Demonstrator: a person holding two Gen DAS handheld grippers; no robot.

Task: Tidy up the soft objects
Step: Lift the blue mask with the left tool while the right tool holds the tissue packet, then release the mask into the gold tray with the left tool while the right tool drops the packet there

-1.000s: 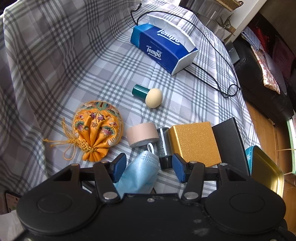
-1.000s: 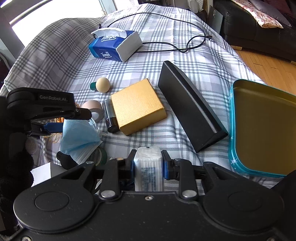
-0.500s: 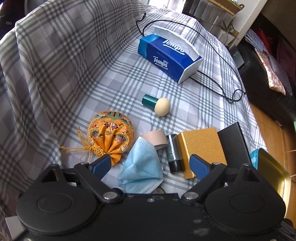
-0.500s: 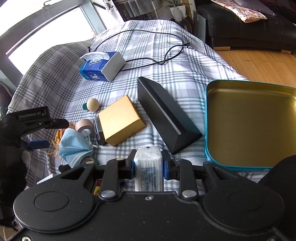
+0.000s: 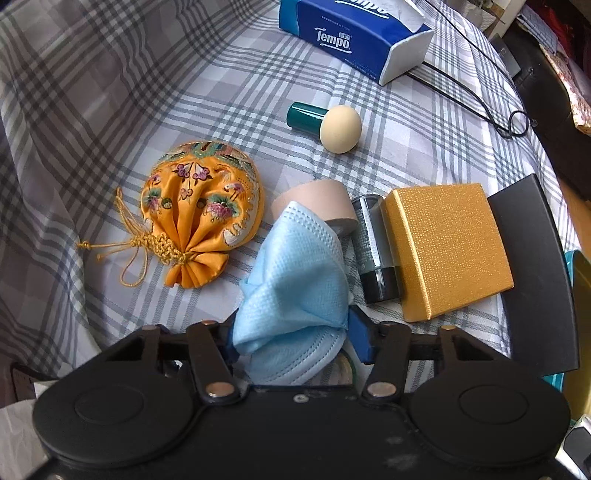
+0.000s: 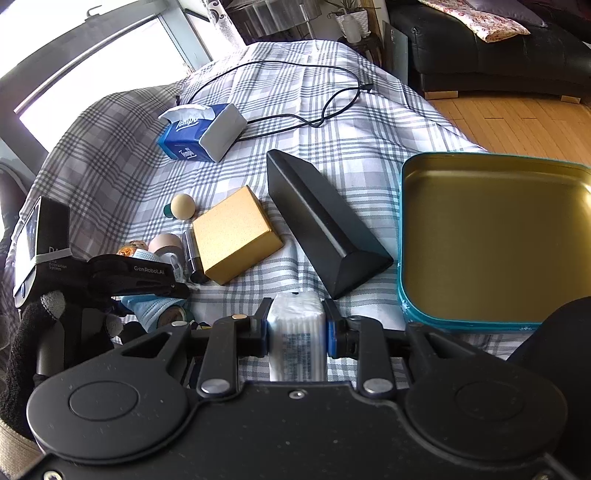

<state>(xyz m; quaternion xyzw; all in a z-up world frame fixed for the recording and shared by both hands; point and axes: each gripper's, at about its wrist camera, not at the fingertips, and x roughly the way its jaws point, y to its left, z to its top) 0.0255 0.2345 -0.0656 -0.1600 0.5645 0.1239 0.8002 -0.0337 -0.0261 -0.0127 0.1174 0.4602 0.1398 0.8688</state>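
A crumpled light blue face mask (image 5: 295, 273) lies on the checked cloth, and my left gripper (image 5: 295, 332) is closing on it, both blue pads pressing its bunched lower end. An orange embroidered pouch (image 5: 201, 206) with a gold tassel lies just left of it. The right wrist view shows the mask (image 6: 151, 308) under the left gripper (image 6: 173, 291), held by a gloved hand. My right gripper (image 6: 297, 325) is shut on a white wrapped pack (image 6: 295, 354). An open teal tin (image 6: 491, 236) with a gold inside sits at the right.
A beige tape roll (image 5: 317, 199), dark tube (image 5: 373, 251), gold box (image 5: 447, 247) and black wedge case (image 6: 325, 225) crowd the middle. A round sponge on a green handle (image 5: 338, 129), a Tempo tissue box (image 5: 351, 33) and a black cable (image 6: 314, 118) lie farther back.
The left gripper let the mask drop, opened wide, came down and closed on it again. The right gripper carried its white pack sideways, bringing more of the tin into view.
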